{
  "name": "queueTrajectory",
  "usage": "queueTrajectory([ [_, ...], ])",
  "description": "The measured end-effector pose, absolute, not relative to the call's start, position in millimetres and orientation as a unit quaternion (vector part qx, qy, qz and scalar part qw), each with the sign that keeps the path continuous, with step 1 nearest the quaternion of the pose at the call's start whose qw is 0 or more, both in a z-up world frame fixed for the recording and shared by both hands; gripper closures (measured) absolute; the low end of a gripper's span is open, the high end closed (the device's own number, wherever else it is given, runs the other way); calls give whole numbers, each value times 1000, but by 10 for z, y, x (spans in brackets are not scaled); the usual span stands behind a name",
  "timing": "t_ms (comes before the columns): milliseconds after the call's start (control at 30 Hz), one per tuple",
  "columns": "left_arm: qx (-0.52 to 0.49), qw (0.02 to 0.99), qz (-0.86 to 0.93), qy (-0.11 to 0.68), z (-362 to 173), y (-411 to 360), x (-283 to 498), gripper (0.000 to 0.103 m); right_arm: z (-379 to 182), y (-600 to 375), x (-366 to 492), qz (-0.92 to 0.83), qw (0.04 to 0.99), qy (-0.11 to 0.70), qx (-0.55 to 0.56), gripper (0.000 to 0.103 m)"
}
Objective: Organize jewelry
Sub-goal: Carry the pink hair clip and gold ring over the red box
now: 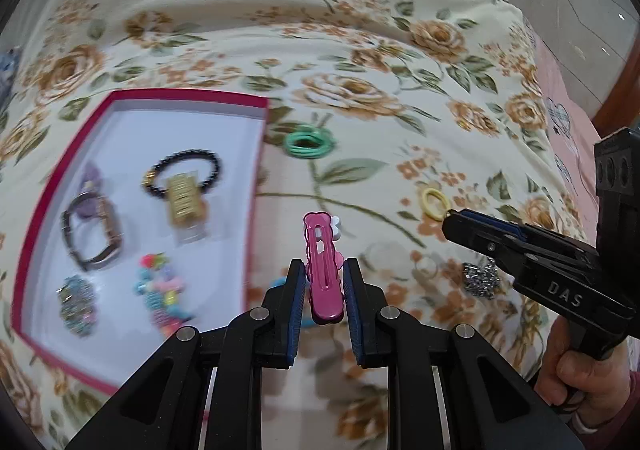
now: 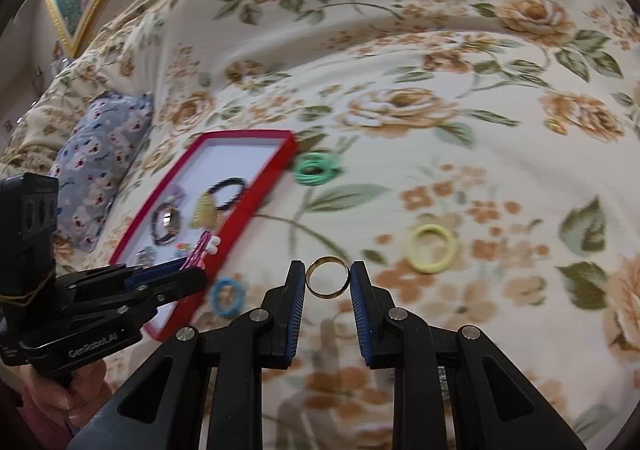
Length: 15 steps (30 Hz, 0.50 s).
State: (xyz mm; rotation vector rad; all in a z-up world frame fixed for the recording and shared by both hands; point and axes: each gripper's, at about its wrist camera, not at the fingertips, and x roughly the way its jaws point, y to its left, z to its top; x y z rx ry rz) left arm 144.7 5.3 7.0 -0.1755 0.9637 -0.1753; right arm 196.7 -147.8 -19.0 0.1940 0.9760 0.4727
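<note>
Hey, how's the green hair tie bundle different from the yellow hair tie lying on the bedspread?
The green hair tie bundle is several thin loops piled together; the yellow hair tie is one thicker single loop. The green bundle lies right beside the red tray; the yellow one lies well away from it, off to the right. Both rest loose on the floral bedspread, outside the tray.

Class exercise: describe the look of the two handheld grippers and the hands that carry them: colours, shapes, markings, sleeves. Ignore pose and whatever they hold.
Both the left gripper and the right gripper are black plastic with angular linked arms, silver pivot pins and blue ribbed finger pads. The right gripper's body reads "DAS"; the left's reads "GenRobot.AI". Each has a pistol-style handle held by a bare hand with a dark pink sleeve cuff.
</note>
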Motion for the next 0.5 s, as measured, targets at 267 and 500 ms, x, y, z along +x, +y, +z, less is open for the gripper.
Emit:
queueTrajectory([
  [267, -108, 884, -44, 453, 199, 524, 1149, 85, -91, -1102, 1898, 266, 842, 460, 88, 80],
  [500, -123, 887, -5, 446, 282, 901, 899, 85, -62, -767, 1854, 297, 832, 461, 78, 80],
])
